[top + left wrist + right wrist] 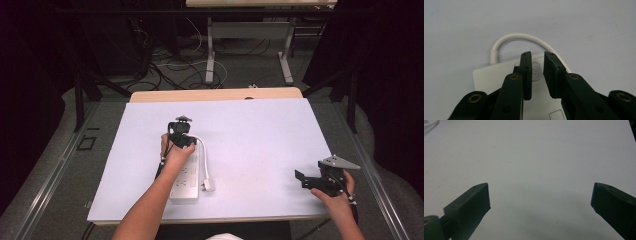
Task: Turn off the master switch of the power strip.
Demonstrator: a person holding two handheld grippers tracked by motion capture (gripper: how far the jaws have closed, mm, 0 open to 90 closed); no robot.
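Observation:
A white power strip [186, 182] lies lengthwise on the white table top [260, 135], left of centre. Its white cable [205, 157] loops from the far end back to a plug [209, 185] beside it. My left gripper [184, 137] hangs over the strip's far end. In the left gripper view the jaws stand almost together with a narrow gap, empty, right above the strip's round switch [537, 71]; the left gripper [537, 53] points at the cable loop [519, 36]. My right gripper [305, 180] rests near the front right corner, open and empty [540, 195].
The table's wooden far edge [215, 94] shows beyond the white sheet. Behind it, a second table's legs [210, 50] stand on a floor with tangled cables [175, 70]. Dark curtains close both sides.

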